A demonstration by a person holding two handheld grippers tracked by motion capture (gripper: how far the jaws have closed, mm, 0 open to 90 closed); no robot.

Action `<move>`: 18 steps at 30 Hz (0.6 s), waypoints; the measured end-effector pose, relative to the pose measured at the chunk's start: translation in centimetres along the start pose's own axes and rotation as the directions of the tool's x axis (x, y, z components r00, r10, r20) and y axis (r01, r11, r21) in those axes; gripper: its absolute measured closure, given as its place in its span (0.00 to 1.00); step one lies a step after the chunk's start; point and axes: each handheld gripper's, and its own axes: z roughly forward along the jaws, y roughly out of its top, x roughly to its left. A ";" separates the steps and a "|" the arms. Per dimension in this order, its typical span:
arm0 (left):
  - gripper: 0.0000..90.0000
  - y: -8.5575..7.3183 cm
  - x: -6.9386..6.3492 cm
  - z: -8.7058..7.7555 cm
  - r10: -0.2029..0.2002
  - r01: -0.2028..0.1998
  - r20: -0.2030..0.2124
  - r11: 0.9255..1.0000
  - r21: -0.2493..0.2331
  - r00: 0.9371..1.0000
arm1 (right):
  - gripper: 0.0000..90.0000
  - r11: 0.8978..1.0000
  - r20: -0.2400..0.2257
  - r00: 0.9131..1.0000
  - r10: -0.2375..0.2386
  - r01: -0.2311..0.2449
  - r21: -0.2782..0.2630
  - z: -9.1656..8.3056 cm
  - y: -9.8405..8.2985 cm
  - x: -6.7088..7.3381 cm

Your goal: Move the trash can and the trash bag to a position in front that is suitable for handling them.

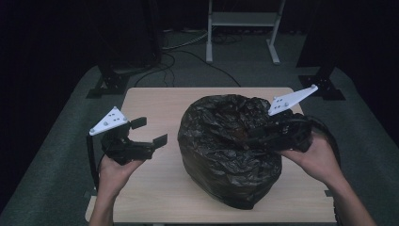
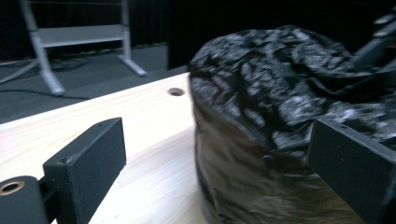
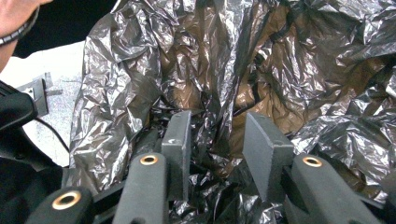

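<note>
A black bin bag (image 1: 226, 150) sits a little right of the middle of the wooden surface (image 1: 150, 188), bulging and crumpled, its mouth gathered loosely on top and turned toward the right. In the right gripper view the plastic (image 3: 205, 70) folds inward into a brownish hollow, which suggests the bag is being opened or its rim worked loose. The right tongs (image 1: 256, 136) reach into that top opening from the right side, and in their own view the two jaws stand partly apart with a ridge of film rising in the gap; the pads do not look pressed on it, so I judge them released rather than grasping. The left tongs (image 1: 148, 134) hang well apart from the bag on its left, above the bare wood, spread wide with nothing between them, probably waiting to take the near side of the rim. The bag stops short of the front edge and leaves a strip of wood behind it; the left half of the surface is free for an approach. On the floor beyond stands a white frame (image 1: 242, 28) among cables (image 1: 188, 52), out of the way.
</note>
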 end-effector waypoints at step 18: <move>0.15 6.5 -3.5 5.8 0.276 -0.349 0.396 0.929 0.125 0.876 | 0.72 1.000 0.000 1.000 -0.025 0.025 0.004 0.2 0.0 1.1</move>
